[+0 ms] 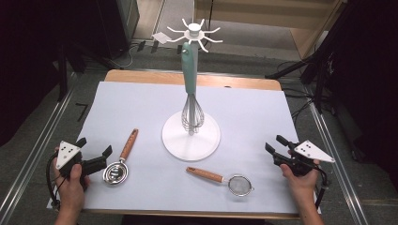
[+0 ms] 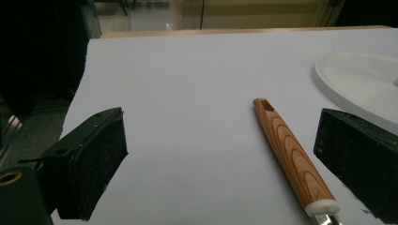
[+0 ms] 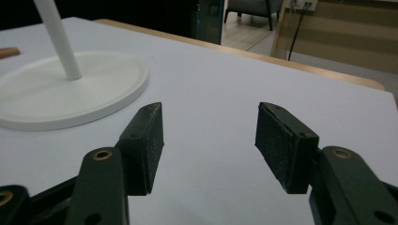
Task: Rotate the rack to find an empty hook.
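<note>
Left gripper jaws apart, empty; the wooden-handled spoon lies just beside it, its bowl cut off in the left gripper view. Right gripper jaws apart, empty; strainer lies near, toward the left gripper.

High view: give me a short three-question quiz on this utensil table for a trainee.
1. True or false: the teal-handled whisk lies flat on the table.
2. Which wooden-handled utensil lies nearest the left gripper? A) egg separator B) small mesh strainer C) rolling pin
3. Fill in: nothing sits between the right gripper jaws, which stand ____.

Key:
1. False; it hangs from the white utensil stand.
2. A.
3. Open.
</note>
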The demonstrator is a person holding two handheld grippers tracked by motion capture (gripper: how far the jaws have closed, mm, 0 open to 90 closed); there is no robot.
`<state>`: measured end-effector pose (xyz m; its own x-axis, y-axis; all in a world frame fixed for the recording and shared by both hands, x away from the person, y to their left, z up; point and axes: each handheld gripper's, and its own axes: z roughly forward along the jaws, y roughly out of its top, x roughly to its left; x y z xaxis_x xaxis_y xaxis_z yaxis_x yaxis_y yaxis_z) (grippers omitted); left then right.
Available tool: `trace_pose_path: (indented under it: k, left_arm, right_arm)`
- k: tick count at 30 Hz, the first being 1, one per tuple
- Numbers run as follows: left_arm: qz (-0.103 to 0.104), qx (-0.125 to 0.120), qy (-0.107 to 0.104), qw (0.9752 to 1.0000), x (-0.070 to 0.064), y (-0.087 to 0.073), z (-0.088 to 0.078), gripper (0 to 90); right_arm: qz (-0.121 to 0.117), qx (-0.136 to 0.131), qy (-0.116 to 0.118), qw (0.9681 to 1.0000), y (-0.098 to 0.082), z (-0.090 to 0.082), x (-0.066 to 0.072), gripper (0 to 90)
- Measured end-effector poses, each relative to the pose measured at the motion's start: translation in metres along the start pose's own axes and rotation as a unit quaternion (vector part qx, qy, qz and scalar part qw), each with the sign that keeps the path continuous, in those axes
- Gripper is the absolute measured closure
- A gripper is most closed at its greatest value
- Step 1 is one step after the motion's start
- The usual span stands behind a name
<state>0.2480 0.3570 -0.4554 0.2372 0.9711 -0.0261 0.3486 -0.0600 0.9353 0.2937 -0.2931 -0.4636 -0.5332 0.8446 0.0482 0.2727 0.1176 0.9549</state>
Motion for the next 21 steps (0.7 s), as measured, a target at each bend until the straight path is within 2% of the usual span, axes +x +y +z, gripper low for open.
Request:
trace_pose_path:
  k: [2,3,5,6,7,9,13,15,18,21]
  left_arm:
    - [-0.001,0.001,0.001,1.0000,0.000,0.000,0.000,3.6]
    - [-0.001,0.000,0.001,1.0000,0.000,0.000,0.000,3.6]
    - [-0.001,0.000,0.001,1.0000,0.000,0.000,0.000,3.6]
    - [-0.001,0.000,0.002,1.0000,0.000,0.000,0.000,3.6]
    - [-0.001,-0.001,0.002,1.0000,0.000,0.000,0.000,3.6]
    - [0.000,-0.001,0.002,1.0000,0.000,0.000,0.000,3.6]
    - [0.001,-0.002,0.003,1.0000,-0.001,0.001,0.000,3.6]
    - [0.005,-0.002,0.001,1.0000,-0.002,0.001,-0.001,3.6]
    - [0.008,-0.002,0.001,1.0000,-0.003,0.001,-0.001,3.6]
    - [0.014,-0.002,-0.001,0.9999,-0.004,0.002,-0.002,3.6]
  right_arm:
    - [0.012,-0.009,-0.014,0.9998,-0.002,-0.005,-0.005,39.7]
    - [0.018,-0.005,-0.021,0.9996,-0.004,-0.008,-0.007,37.1]
    - [0.024,0.010,-0.035,0.9991,-0.009,-0.010,-0.007,22.6]
    - [0.024,0.010,-0.035,0.9991,-0.009,-0.010,-0.007,22.6]
    - [0.020,0.017,-0.043,0.9987,-0.015,-0.013,-0.007,18.2]
    - [0.021,0.006,-0.048,0.9986,-0.018,-0.020,-0.005,14.6]
    - [0.033,-0.012,-0.049,0.9982,-0.018,-0.029,-0.006,14.0]
    - [0.049,-0.029,-0.059,0.9967,-0.022,-0.034,-0.008,14.1]
    - [0.059,-0.042,-0.069,0.9950,-0.023,-0.036,-0.008,15.3]
    - [0.056,-0.043,-0.071,0.9950,-0.024,-0.036,-0.008,16.1]
